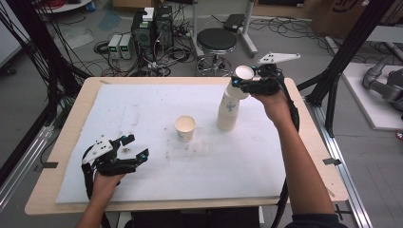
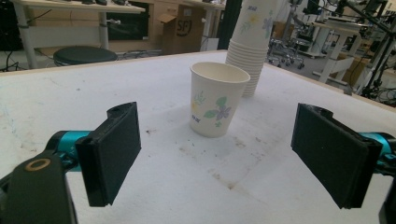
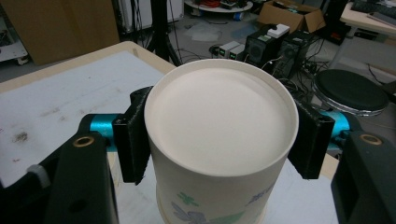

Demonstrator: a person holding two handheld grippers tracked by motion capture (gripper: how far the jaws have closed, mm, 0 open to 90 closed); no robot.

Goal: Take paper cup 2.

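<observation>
Nearest, the left tool rests low on the white-covered bench, jaws wide apart and empty, aimed at the single cup standing upright mid-bench, probably ready to steady it. Farther back, the right tool is clamped on the top inverted cup, tilted on the stack, apparently to peel it free.

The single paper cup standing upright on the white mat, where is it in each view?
High view: the single paper cup stands mid-mat, left of the stack of cups.
Left gripper view: centre, ahead of the open hand-held gripper.
Right gripper view: I can't find it there.
Shared landmark: the stack of cups.
</observation>
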